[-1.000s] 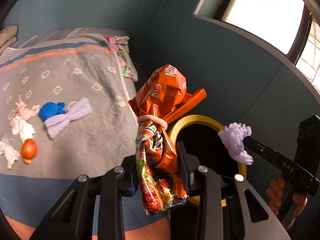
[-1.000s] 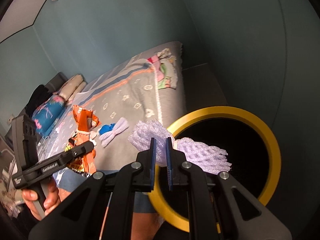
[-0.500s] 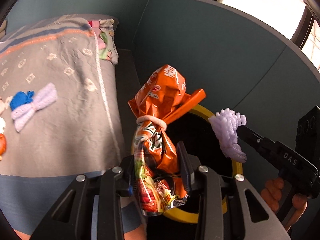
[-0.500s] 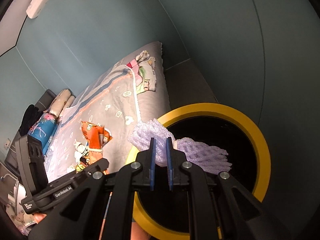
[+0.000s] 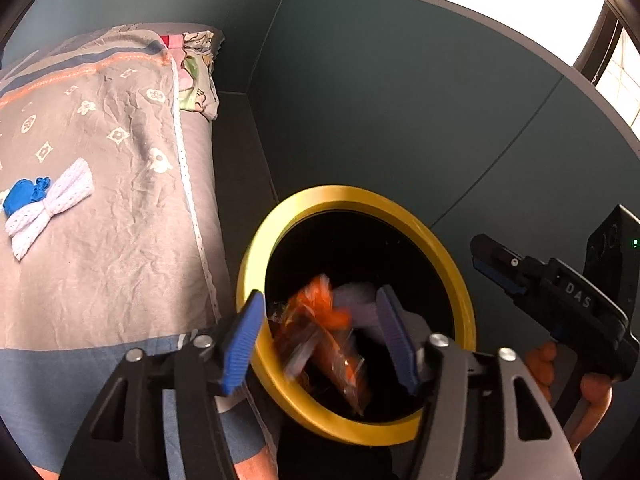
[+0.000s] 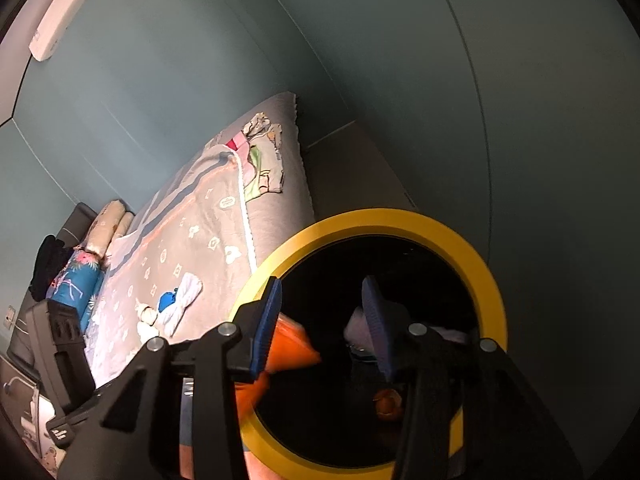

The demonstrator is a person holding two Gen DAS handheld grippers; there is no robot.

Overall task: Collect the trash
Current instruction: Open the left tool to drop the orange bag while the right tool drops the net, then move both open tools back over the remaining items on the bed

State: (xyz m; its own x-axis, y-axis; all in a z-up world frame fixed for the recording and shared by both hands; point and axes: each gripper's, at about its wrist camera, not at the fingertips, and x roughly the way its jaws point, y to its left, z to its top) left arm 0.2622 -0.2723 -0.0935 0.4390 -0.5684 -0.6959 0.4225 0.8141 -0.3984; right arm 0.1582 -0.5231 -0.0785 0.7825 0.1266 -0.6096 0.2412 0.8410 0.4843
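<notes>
The yellow-rimmed bin (image 5: 256,248) beside the bed (image 5: 120,240) has a blurred orange snack wrapper (image 5: 320,332) and pale purple foam net (image 5: 356,300) inside its mouth. The left gripper (image 5: 320,340) and right gripper (image 6: 320,320) have just been opening; both stand apart over it, gripping nothing

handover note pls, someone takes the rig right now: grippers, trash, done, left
Left gripper: jaws just opened, empty, above the yellow-rimmed bin.
Right gripper: jaws just opened, empty, also over the bin.
Orange snack wrapper and purple foam net: released, blurred inside the bin opening.
Left: white foam net and blue scrap lie on the bed cover; more small bits beside them in the right wrist view.
</notes>
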